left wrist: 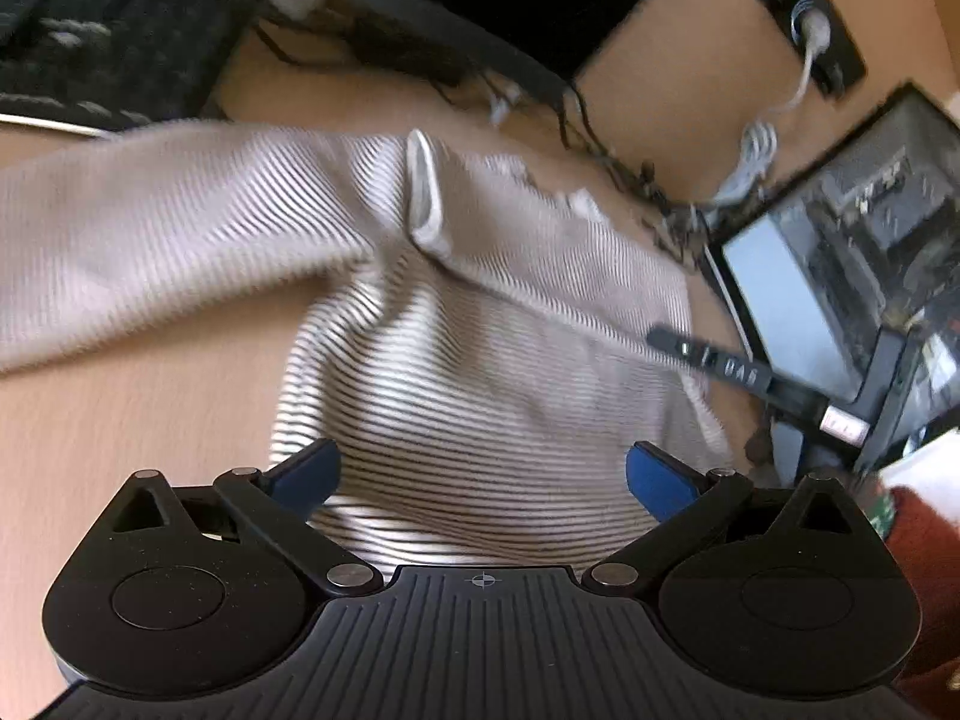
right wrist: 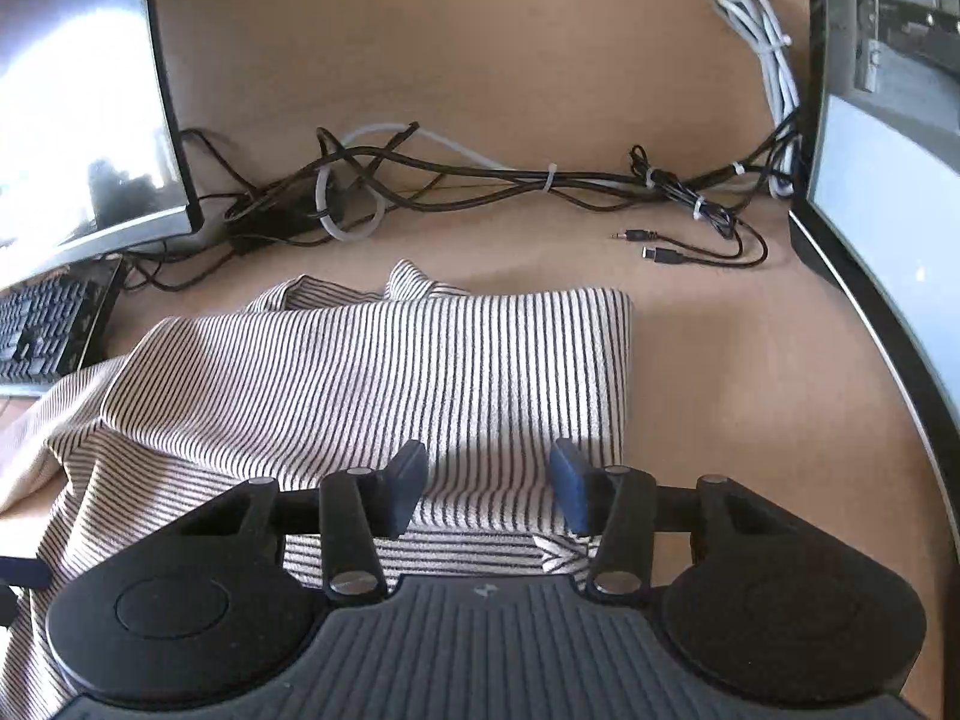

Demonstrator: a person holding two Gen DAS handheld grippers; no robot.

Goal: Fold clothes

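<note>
Your right gripper (right wrist: 489,489) sits low over the near part of the striped top (right wrist: 372,372), its blue pads apart with flat cloth showing between them and nothing pinched; it is released. That placement makes sense if you mean to take the folded right-hand edge, which runs away from the gripper just to the right of its right pad.

Your left gripper (left wrist: 483,477) is also released, jaws spread wide, with the striped top (left wrist: 480,372) lying just under and ahead of it. Nothing is between the pads but the cloth beneath them, so neither hand carries the garment; it rests on the desk (right wrist: 750,372) by its own weight.

Ahead of the right gripper the body lies roughly squared, one layer turned over another, which I judge to be a fold already started. Ahead and to the left of the left gripper a sleeve stretches out flat, likely the next part to bring in.

Beyond the garment, a tangle of cables (right wrist: 480,174) lies along the back, with a monitor (right wrist: 84,96) far left and a keyboard (right wrist: 42,330) below it, so folding inward keeps the cloth clear of them.
</note>
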